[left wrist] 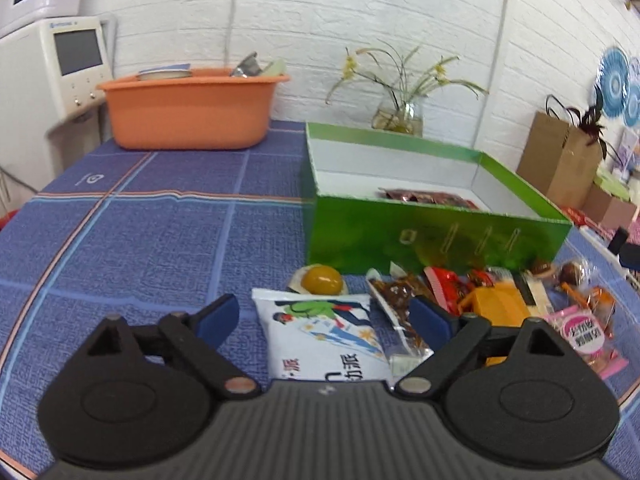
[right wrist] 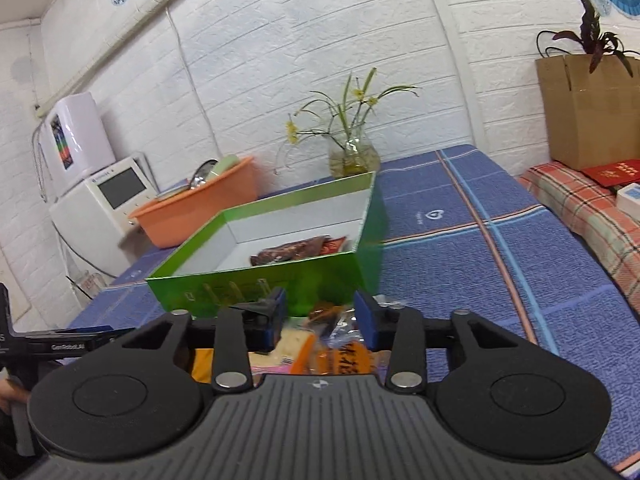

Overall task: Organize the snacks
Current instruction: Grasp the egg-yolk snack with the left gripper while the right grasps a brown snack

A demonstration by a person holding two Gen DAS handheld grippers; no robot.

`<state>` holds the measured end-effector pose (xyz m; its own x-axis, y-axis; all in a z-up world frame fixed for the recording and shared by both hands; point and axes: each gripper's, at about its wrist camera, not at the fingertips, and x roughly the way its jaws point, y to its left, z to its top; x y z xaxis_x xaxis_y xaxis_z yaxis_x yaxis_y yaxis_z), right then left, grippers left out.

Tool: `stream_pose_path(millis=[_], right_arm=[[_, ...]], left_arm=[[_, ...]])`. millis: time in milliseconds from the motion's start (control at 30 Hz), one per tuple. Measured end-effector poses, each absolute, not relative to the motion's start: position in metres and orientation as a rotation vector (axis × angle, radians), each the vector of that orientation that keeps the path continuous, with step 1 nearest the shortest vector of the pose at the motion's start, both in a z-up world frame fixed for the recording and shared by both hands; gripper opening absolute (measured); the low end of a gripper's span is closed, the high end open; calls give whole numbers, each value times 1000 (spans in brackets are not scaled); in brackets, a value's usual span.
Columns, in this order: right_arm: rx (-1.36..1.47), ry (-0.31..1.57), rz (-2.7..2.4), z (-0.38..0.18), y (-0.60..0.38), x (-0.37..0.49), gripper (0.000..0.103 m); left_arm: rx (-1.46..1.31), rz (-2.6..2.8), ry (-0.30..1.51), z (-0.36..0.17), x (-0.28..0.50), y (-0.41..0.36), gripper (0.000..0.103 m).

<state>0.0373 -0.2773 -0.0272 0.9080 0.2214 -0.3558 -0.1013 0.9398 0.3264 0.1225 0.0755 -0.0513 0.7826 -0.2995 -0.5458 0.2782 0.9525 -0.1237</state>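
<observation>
Left wrist: left gripper (left wrist: 325, 316) fingers spread wide, holding nothing — white snack bag (left wrist: 320, 332) lies between them on the blue tablecloth (left wrist: 140, 240). Snack pile (left wrist: 480, 296) just in front of green box (left wrist: 432, 236).

Right wrist: right gripper (right wrist: 320, 320) fingers apart, empty, above orange packet (right wrist: 340, 360) — dark packets (right wrist: 298, 252) inside green box (right wrist: 280, 280).

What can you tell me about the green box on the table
The green box is an open, lidless tray, apparently glossy cardboard: shiny green outside with faint printed marks on the front wall, plain white inside. It sits flat on the blue checked tablecloth. Dark red snack packets lie inside. Loose snacks are piled against its front wall.
</observation>
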Motion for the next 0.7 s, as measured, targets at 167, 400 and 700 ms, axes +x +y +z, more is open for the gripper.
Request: stream_pose_path(millis=[167, 400, 700], right_arm=[[265, 452, 200, -31, -271, 55, 61], [337, 572, 260, -43, -255, 100, 61], [286, 635, 108, -58, -256, 105, 83]], left_arm=[[-6, -304, 583, -50, 126, 73, 91], [24, -314, 603, -50, 167, 68, 91], [-59, -372, 678, -70, 197, 67, 89]])
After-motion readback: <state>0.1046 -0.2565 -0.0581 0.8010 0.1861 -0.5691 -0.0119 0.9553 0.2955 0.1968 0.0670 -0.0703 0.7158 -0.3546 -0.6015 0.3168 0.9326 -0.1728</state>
